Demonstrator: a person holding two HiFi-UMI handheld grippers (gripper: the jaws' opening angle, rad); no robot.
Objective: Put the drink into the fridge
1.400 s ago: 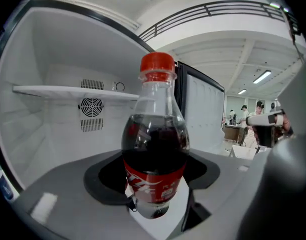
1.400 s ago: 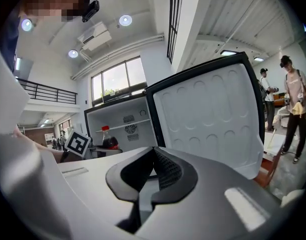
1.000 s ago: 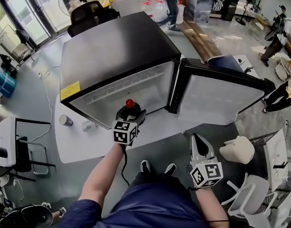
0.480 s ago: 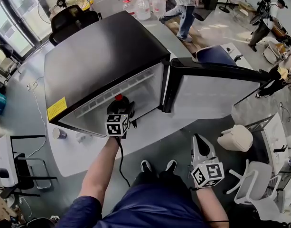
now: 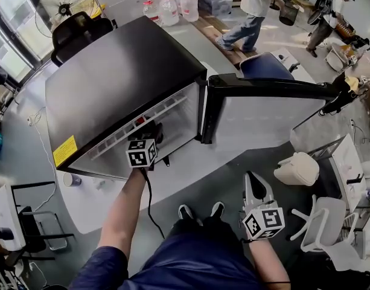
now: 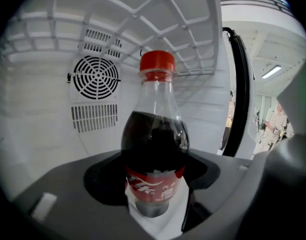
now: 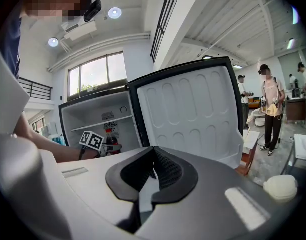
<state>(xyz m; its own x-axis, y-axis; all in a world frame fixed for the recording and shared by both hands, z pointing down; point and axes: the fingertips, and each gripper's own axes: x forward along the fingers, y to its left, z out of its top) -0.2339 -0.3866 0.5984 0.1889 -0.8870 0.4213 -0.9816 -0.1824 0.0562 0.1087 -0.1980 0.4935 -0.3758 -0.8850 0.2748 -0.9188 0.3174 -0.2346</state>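
The left gripper (image 6: 153,206) has its fingers pinching the cola bottle (image 6: 155,149) low on its label, upright and inside the fridge (image 5: 121,71) just under the wire shelf (image 6: 143,14). With so low a hold I'd worry the tall bottle topples on release, or its red cap (image 6: 157,64) knocks that shelf if raised. The fridge door (image 5: 266,116) stands wide and nothing blocks the way in. The right gripper (image 5: 255,192) hangs well outside the fridge, fingers pressed together on nothing, and a person (image 5: 252,8) walks well behind the fridge.
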